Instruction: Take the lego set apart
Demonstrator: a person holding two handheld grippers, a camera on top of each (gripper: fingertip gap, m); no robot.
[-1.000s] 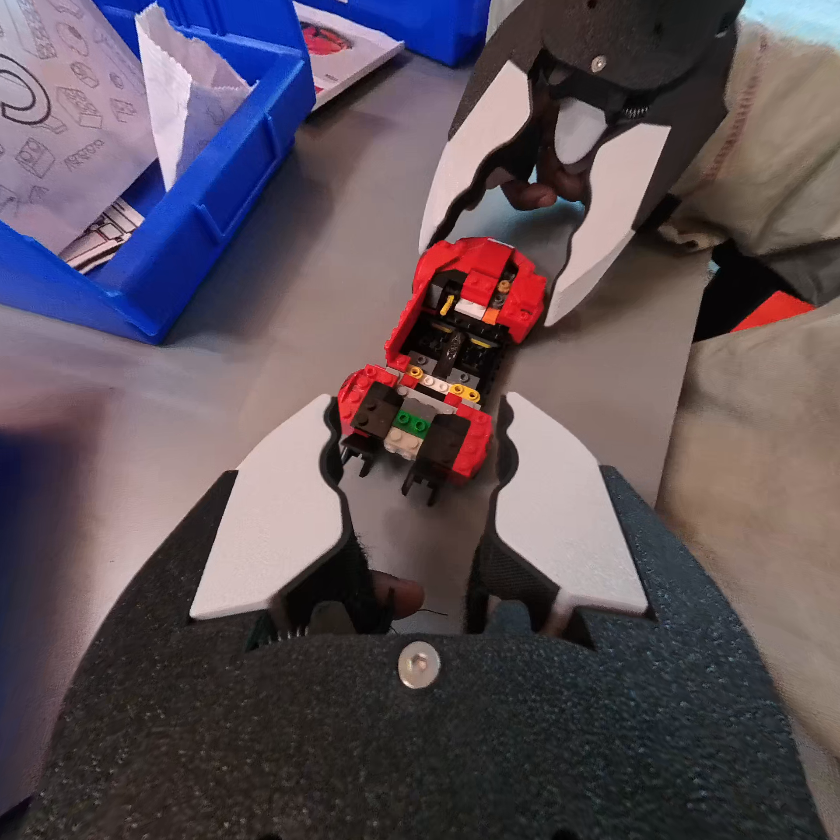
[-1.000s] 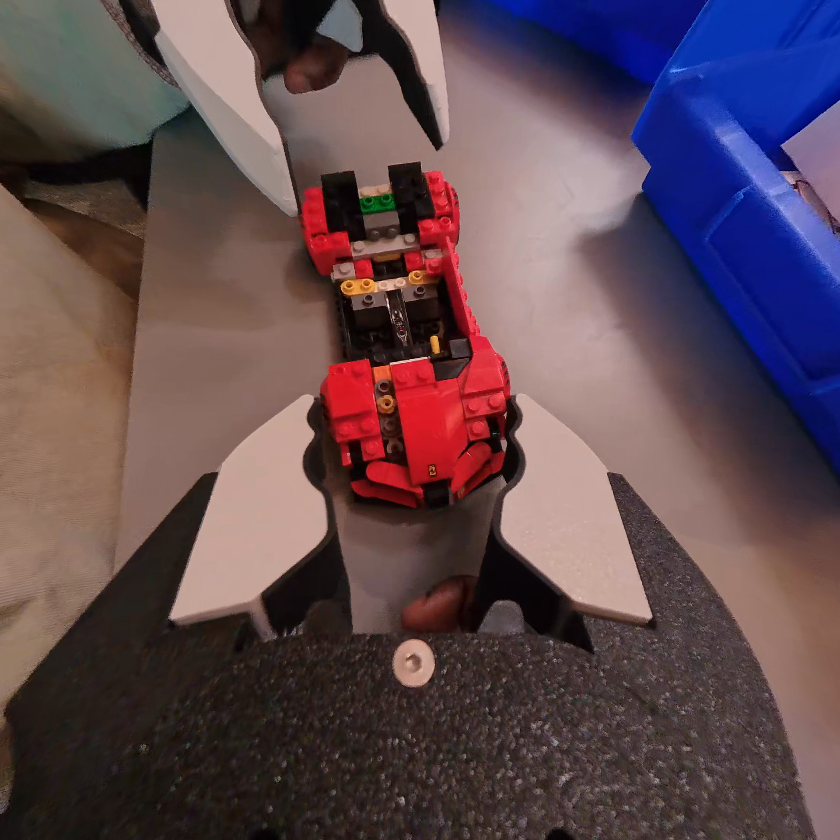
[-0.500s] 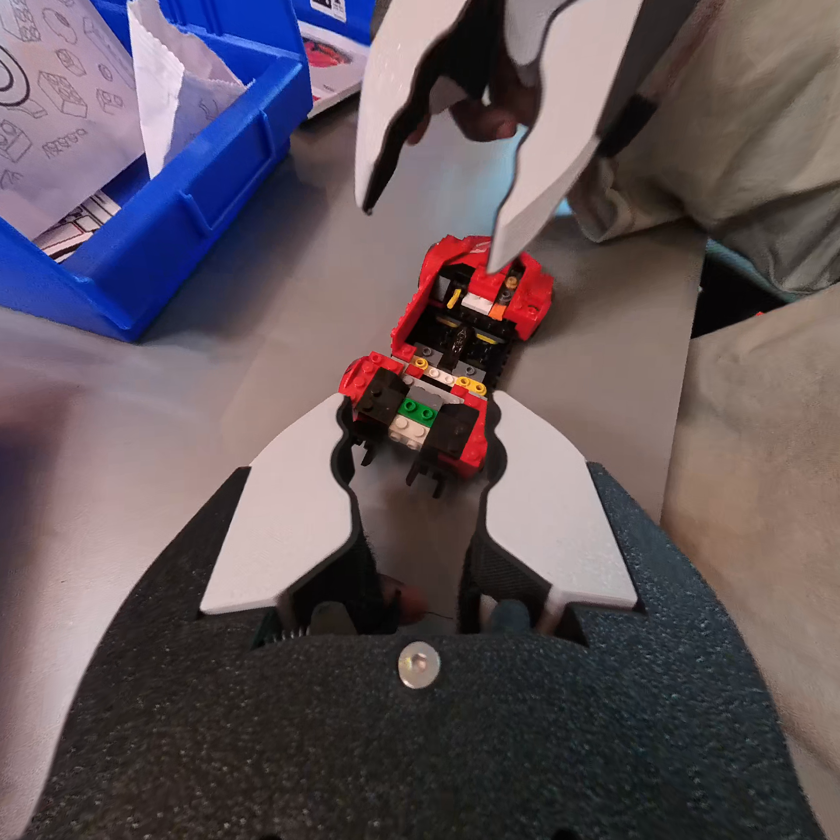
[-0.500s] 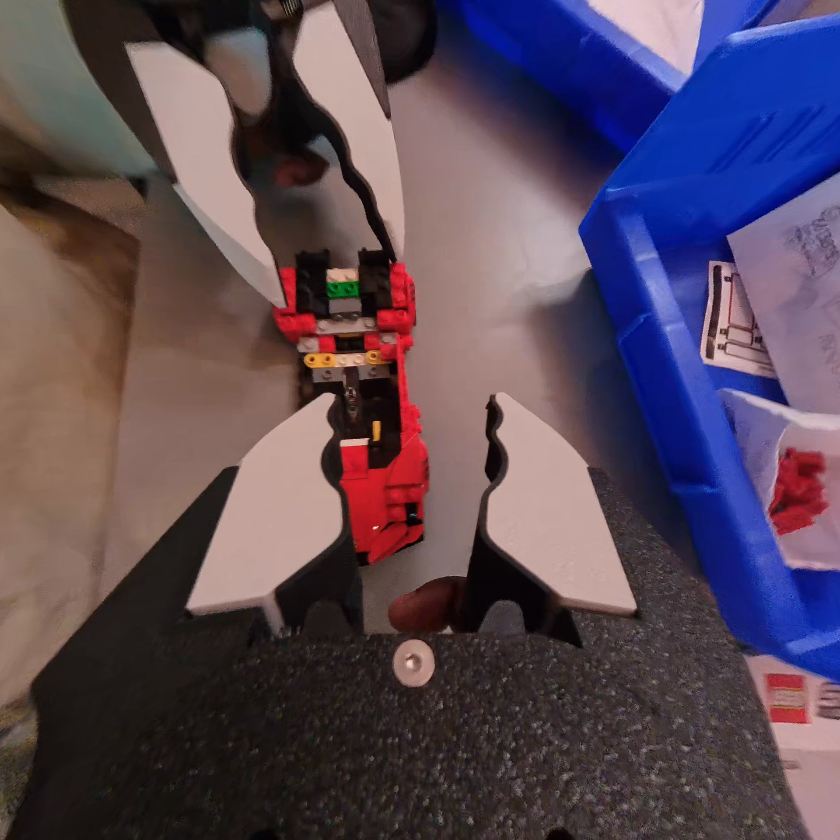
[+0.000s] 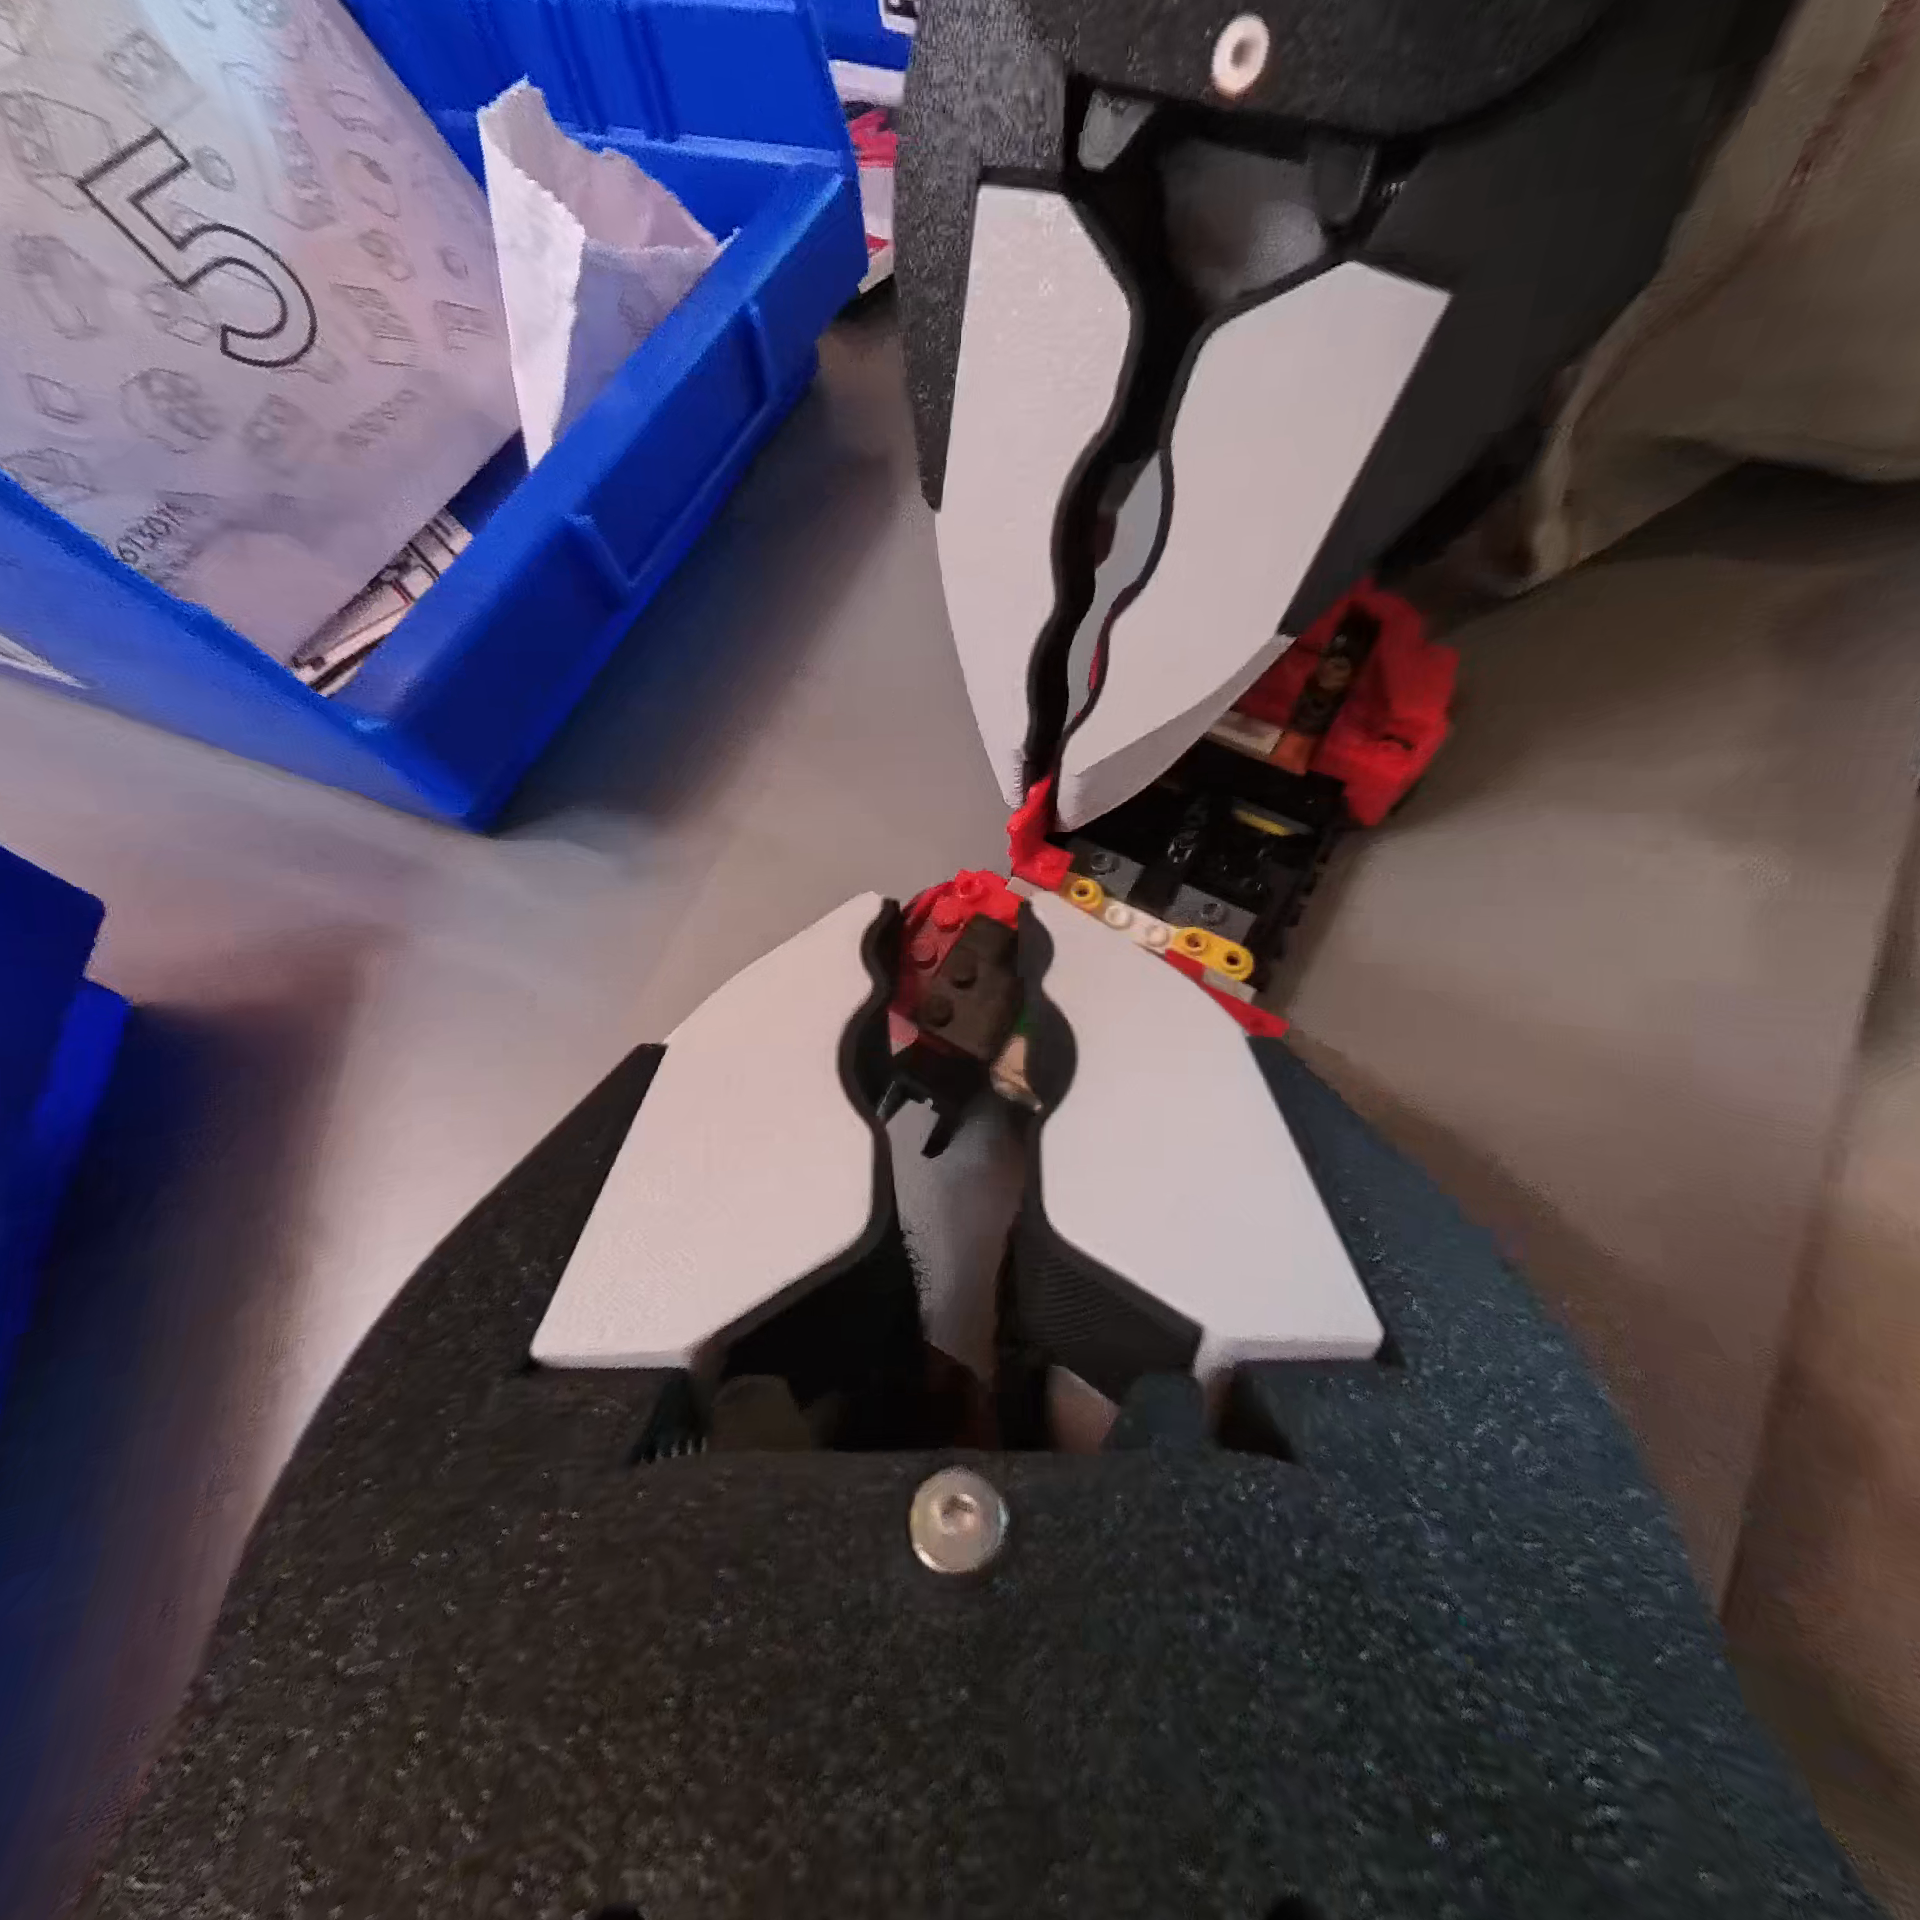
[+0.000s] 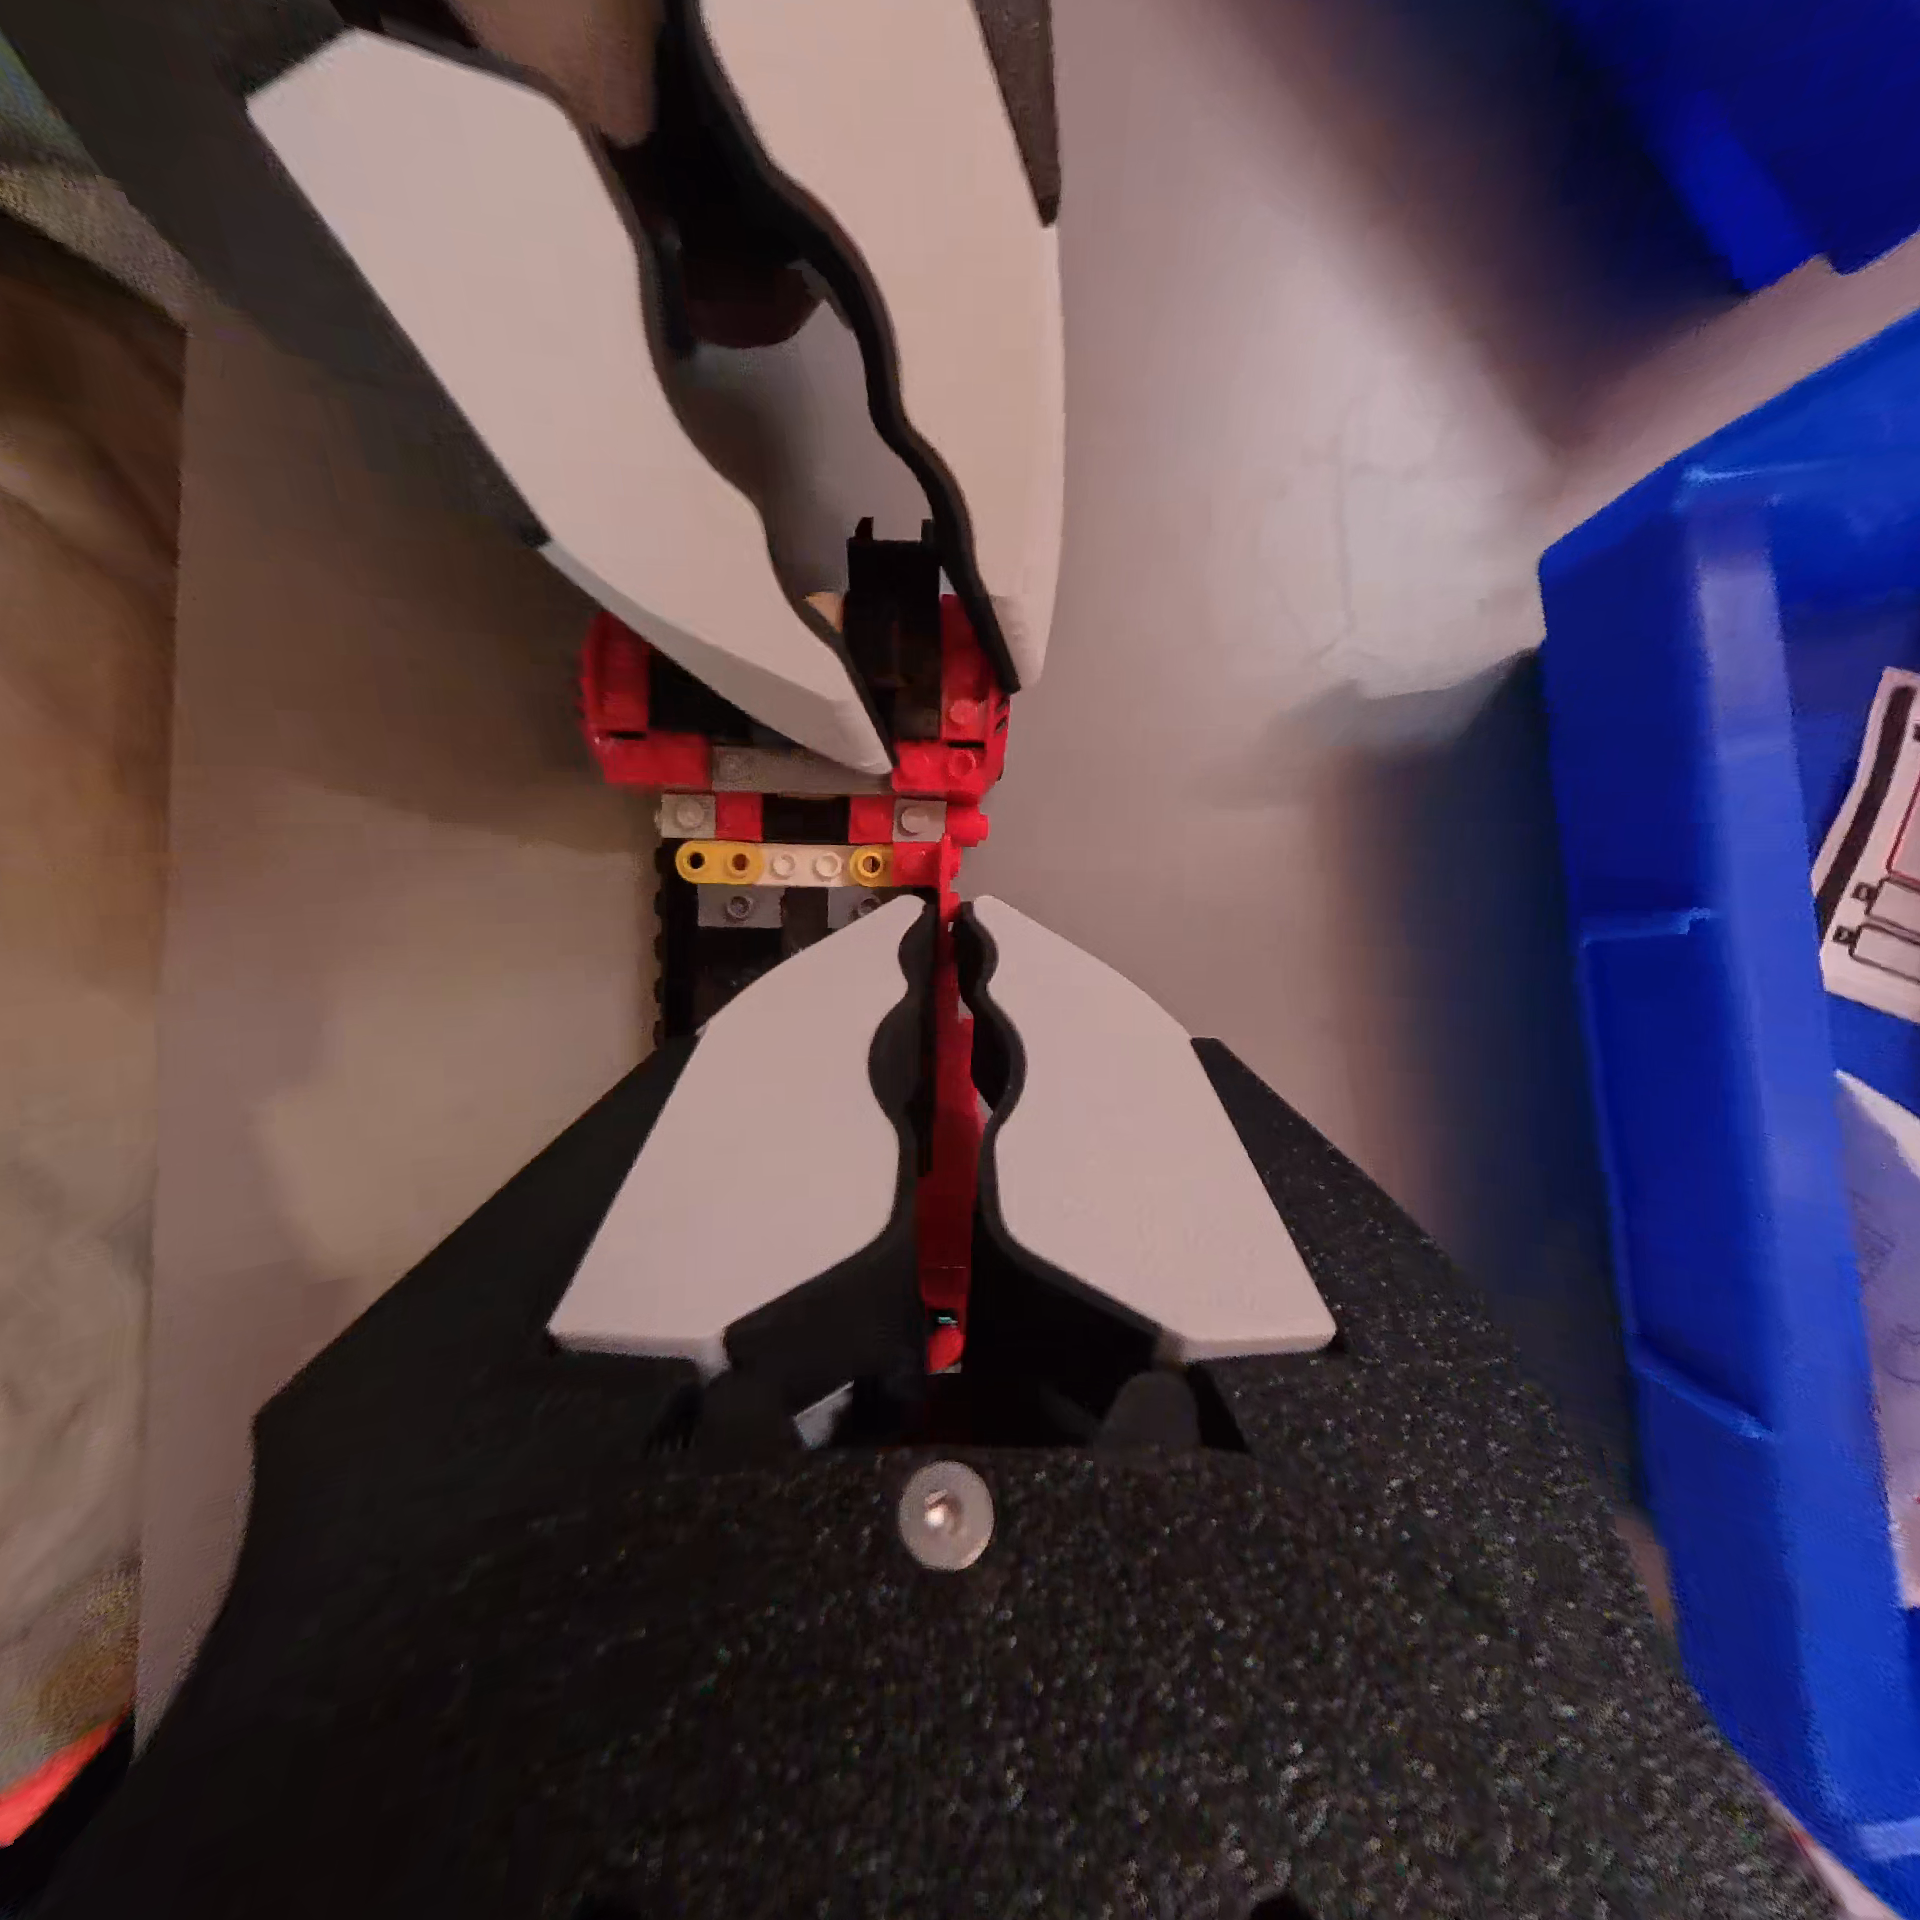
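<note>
A partly stripped red and black lego car [image 5: 1195,862] lies on the grey table. My left gripper [image 5: 951,914] is shut on the car's rear corner, a black and red block [image 5: 966,987]. My right gripper [image 5: 1039,790] comes in from the far side and is shut on the car's thin red side wall [image 5: 1039,831]. In the right wrist view the right gripper [image 6: 943,909] clamps that red wall [image 6: 948,1091] edge-on. The left gripper [image 6: 945,717] pinches the rear corner of the car [image 6: 790,862]. The car's front is partly hidden behind the right gripper.
A blue bin [image 5: 623,499] with white paper bags [image 5: 208,312] stands left of the car; it also shows in the right wrist view [image 6: 1704,935]. A booklet [image 5: 873,135] lies behind the bin. A person's beige clothing [image 5: 1714,312] borders the table's right edge. Left and right tips are no more than a few centimetres apart.
Both grippers were open around the car's ends. The left has closed on the rear corner. The right lifted, shifted over the car's side and closed on the red wall.
</note>
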